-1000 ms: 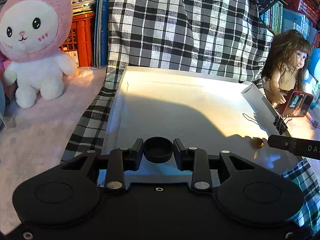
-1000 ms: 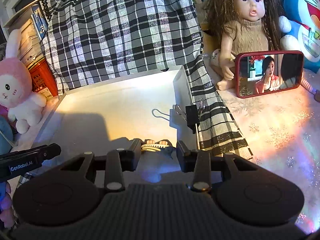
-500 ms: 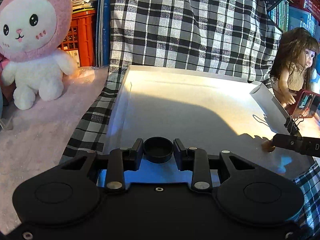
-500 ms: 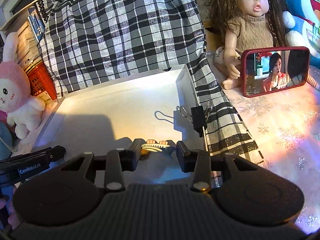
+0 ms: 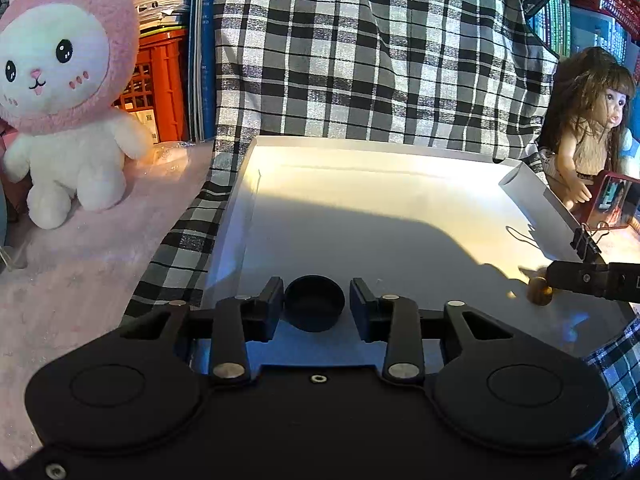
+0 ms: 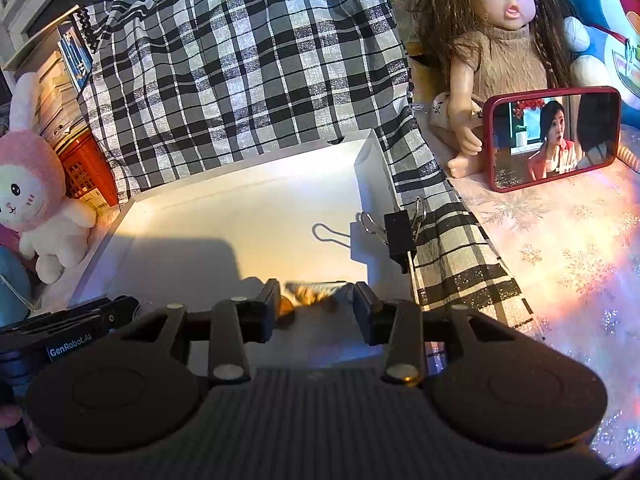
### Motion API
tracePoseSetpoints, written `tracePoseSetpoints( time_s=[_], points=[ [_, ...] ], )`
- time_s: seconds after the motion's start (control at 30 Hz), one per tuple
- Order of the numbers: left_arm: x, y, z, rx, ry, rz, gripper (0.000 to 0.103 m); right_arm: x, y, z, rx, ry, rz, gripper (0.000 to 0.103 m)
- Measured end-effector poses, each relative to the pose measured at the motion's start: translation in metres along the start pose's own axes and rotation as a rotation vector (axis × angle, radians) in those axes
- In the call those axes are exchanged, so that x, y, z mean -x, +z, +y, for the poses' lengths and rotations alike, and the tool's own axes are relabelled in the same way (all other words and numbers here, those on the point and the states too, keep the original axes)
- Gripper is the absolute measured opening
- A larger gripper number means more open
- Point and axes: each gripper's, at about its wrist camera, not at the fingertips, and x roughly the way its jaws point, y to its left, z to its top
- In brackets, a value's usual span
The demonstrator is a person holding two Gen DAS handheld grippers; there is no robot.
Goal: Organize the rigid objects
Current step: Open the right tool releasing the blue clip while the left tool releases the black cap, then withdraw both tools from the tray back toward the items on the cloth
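Two grippers opening: left gripper (image 5: 316, 304) around one black cap (image 5: 314, 303), right gripper (image 6: 314, 306) around one blurred golden piece (image 6: 316, 295).

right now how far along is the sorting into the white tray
Done: the black cap and a small golden, toothed piece both sit on the white tray floor. In hand: the left gripper and right gripper are opening their jaws, and a gap shows beside each item, so both look released. Left: backing the jaws away. No other loose items show in these views.

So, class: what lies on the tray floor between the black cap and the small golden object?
Nothing: bare tray floor separates the black cap from the golden object, seen in the left wrist view.
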Motion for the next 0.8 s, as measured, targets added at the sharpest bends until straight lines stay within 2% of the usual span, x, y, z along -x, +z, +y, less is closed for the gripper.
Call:
tracePoseSetpoints(
  time_s=[0.37, 0.63, 0.8],
  points=[
    [0.022, -0.003, -0.001, -0.008, -0.031, -0.038, 0.065, 0.011, -0.004, 0.006, 0.019, 0.025, -0.022, 0.074],
    [0.046, -0.011, -0.006, -0.043, -0.055, -0.064, 0.070, 0.027, -0.008, 0.011, 0.052, 0.042, -0.047, 0.081],
    [0.064, -0.023, -0.004, -0.032, -0.076, -0.073, 0.071, 0.040, -0.017, 0.012, 0.075, 0.061, -0.060, 0.084]
  ],
)
